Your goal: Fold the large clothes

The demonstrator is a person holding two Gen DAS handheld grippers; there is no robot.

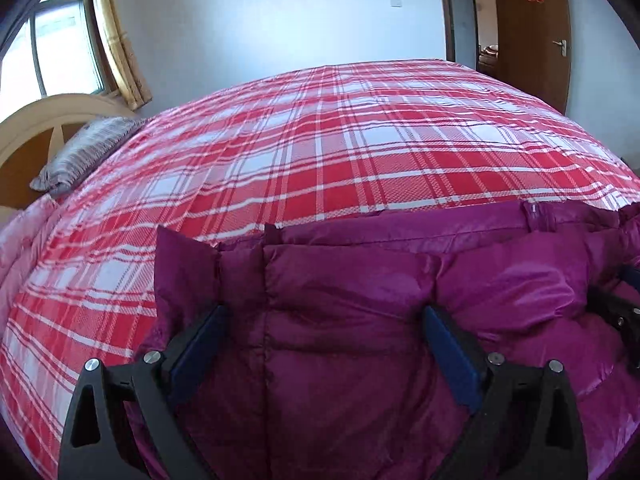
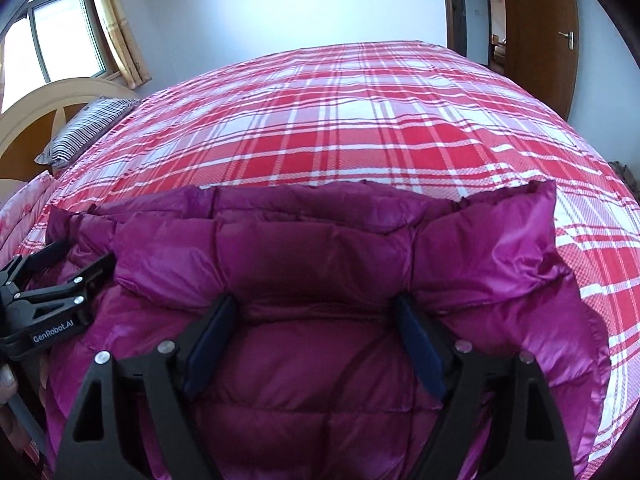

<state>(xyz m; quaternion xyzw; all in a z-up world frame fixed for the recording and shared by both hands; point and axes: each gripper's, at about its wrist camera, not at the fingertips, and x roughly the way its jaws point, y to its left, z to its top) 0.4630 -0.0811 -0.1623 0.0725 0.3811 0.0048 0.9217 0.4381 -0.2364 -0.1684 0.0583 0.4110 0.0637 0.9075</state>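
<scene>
A magenta puffer jacket (image 1: pixel 360 300) lies on the near part of the bed; it also fills the lower half of the right wrist view (image 2: pixel 320 248). My left gripper (image 1: pixel 324 320) is open, its jaws wide apart over the jacket's padded fabric, holding nothing. My right gripper (image 2: pixel 316 312) is open too, jaws spread over a folded-up edge of the jacket. The left gripper also shows in the right wrist view (image 2: pixel 80 264) at the jacket's left side. Part of the right gripper shows at the right edge of the left wrist view (image 1: pixel 616 304).
The bed is covered by a red and white plaid sheet (image 1: pixel 320 140). A striped pillow (image 1: pixel 84 152) and wooden headboard (image 1: pixel 48 120) are at the far left. A window (image 1: pixel 52 48) is at left and a wooden door (image 1: pixel 532 32) at far right.
</scene>
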